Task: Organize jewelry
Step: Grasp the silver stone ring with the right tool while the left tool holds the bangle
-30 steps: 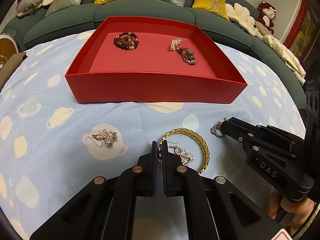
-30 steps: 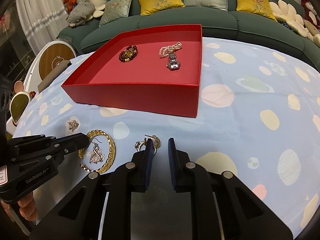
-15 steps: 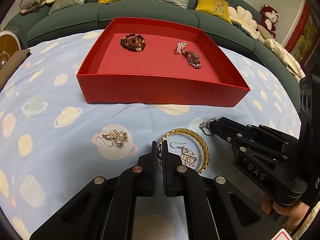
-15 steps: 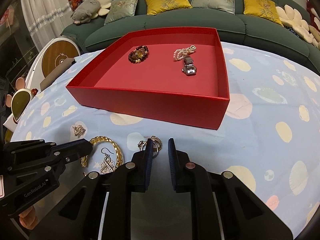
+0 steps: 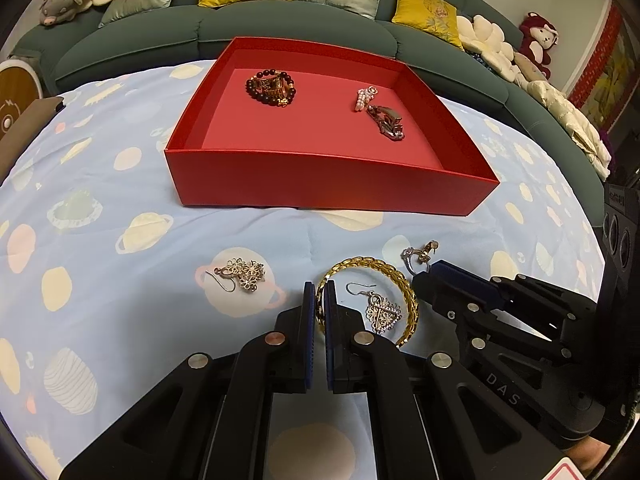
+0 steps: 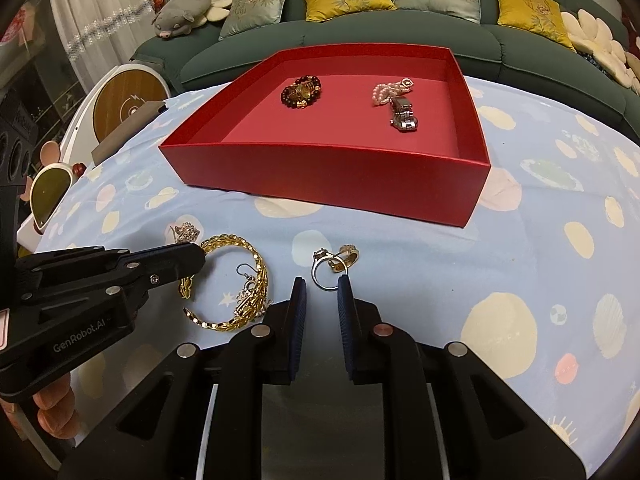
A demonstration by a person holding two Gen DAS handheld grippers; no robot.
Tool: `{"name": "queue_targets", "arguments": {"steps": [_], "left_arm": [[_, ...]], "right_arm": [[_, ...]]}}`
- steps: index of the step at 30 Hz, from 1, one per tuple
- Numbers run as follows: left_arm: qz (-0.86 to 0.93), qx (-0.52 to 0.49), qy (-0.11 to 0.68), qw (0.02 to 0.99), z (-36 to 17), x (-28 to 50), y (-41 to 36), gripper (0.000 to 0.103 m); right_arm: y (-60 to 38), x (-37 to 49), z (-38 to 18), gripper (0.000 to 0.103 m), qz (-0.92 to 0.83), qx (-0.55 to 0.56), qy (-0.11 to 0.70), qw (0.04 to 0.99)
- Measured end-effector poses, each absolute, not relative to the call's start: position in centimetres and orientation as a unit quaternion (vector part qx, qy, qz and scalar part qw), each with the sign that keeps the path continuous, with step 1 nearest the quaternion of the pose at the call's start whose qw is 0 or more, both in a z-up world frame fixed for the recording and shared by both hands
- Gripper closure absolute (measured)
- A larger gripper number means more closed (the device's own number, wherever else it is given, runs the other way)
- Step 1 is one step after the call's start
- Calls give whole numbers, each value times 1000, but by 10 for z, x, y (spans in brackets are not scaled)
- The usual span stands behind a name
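A red tray (image 5: 320, 184) (image 6: 320, 176) sits on the blue cloth and holds a dark bead bracelet (image 5: 271, 87), a pearl piece (image 5: 364, 98) and a metal watch (image 5: 388, 122). My left gripper (image 5: 319, 300) is shut on the rim of a gold chain bracelet (image 5: 392, 280), which also shows in the right wrist view (image 6: 256, 272). A silver earring (image 5: 380, 310) lies inside the bracelet's loop. My right gripper (image 6: 322, 286) is open, its fingers either side of a silver ring (image 6: 325, 270) and gold ring (image 6: 346, 258).
A second silver flower earring (image 5: 242, 274) lies on the cloth to the left. A green sofa (image 5: 320, 28) with cushions and plush toys curves behind the table. A round wooden speaker (image 6: 124, 104) and sunglasses (image 6: 50, 192) sit off the table's left side.
My left gripper has stayed shut on the gold bracelet. My right gripper has opened wider over the rings. Both views have shifted so the tray sits more to the right.
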State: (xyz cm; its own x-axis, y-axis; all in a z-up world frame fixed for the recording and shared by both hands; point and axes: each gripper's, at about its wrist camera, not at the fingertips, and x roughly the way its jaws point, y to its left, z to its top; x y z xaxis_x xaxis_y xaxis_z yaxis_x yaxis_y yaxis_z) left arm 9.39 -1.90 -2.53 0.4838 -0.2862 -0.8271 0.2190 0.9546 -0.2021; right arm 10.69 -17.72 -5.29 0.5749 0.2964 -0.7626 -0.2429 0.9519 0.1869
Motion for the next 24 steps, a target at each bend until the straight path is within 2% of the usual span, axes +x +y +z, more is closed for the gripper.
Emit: {"name": "queue_targets", "arguments": {"steps": [9,12,24], "left_arm": [[-147,-35,484,862,-22,93,-17,101],[-142,-36,481,864,-21,94,-15,101],[-144,-43,480,864,-18,92,-8,101]], "right_arm": [[-170,113,-54,86,141,11,425,894],[-166,113,-53,76,142,8,423,895],[-162,121,-52,79,122,4,417,901]]}}
